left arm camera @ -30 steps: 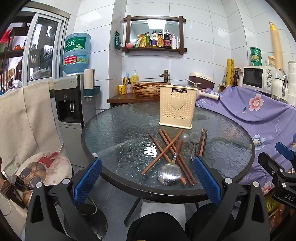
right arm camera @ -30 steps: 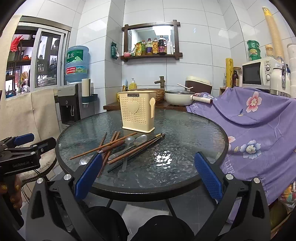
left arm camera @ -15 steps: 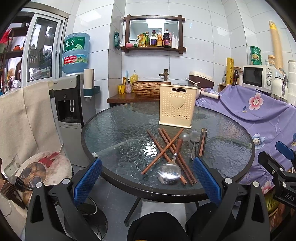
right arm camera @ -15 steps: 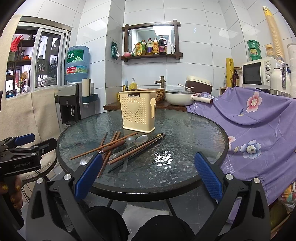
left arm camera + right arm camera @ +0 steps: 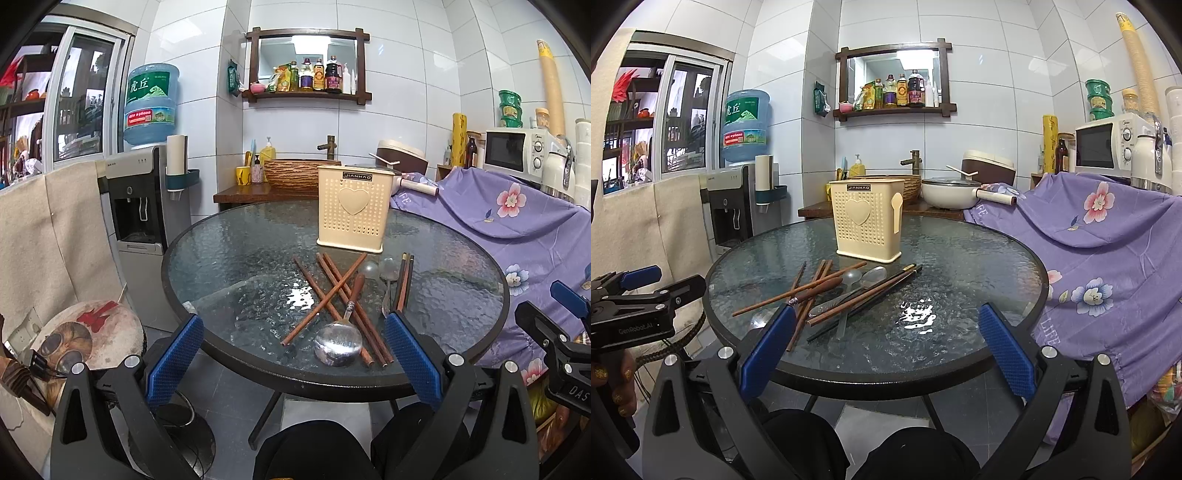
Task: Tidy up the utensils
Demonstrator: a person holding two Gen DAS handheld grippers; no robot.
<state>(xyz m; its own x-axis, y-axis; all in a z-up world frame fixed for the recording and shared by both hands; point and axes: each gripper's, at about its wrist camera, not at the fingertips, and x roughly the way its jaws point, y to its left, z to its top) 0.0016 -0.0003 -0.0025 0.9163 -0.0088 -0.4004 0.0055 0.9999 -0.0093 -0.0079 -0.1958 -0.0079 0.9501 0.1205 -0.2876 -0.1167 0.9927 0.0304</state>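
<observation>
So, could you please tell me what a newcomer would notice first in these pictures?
Probably the chopsticks crossed in a loose pile with a ladle and spoons near the front of the round glass table. Behind them stands a cream holder with a heart, and a purple floral cloth drapes the right.
</observation>
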